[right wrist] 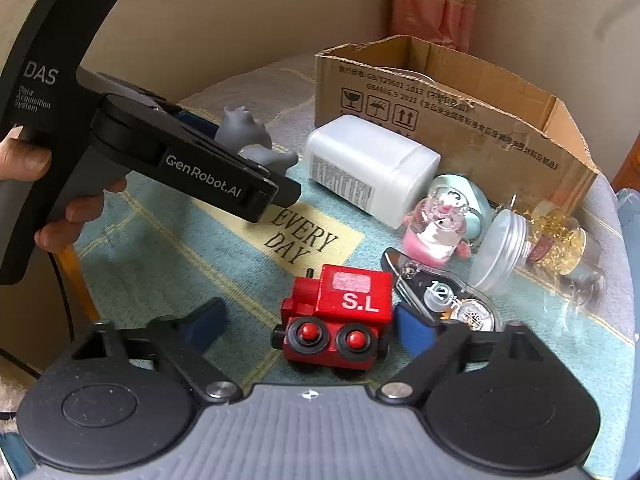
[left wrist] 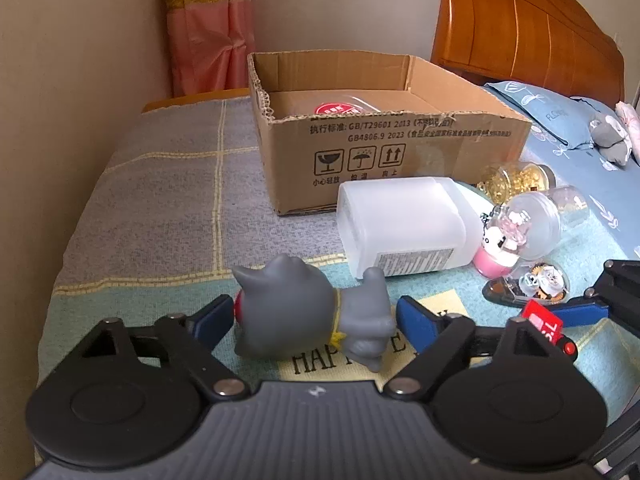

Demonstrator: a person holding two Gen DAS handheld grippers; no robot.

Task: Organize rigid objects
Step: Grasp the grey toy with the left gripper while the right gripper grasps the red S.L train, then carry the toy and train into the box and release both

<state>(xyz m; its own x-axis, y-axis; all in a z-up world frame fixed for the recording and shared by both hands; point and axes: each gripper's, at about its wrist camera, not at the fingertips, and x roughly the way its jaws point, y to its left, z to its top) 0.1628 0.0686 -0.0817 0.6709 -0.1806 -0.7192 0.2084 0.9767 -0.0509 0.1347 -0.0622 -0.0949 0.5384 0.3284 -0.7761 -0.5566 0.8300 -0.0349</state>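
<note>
A grey cat figure (left wrist: 308,312) lies on the mat between the fingers of my open left gripper (left wrist: 316,320); it also shows in the right wrist view (right wrist: 248,132). A red toy train (right wrist: 340,312) marked "S.L" lies between the fingers of my open right gripper (right wrist: 308,324), its right side near the right pad. The open cardboard box (left wrist: 380,152) stands behind, with a red-lidded container (left wrist: 340,109) inside. A white plastic bottle (left wrist: 404,224) lies on its side in front of the box.
To the right lie a pink snow-globe keychain (right wrist: 436,224), a clear jar with a metal lid (right wrist: 504,248), a jar of gold beads (right wrist: 560,232) and a correction-tape dispenser (right wrist: 444,296). A wall runs along the left. A wooden headboard (left wrist: 528,28) and a pillow (left wrist: 560,116) are far right.
</note>
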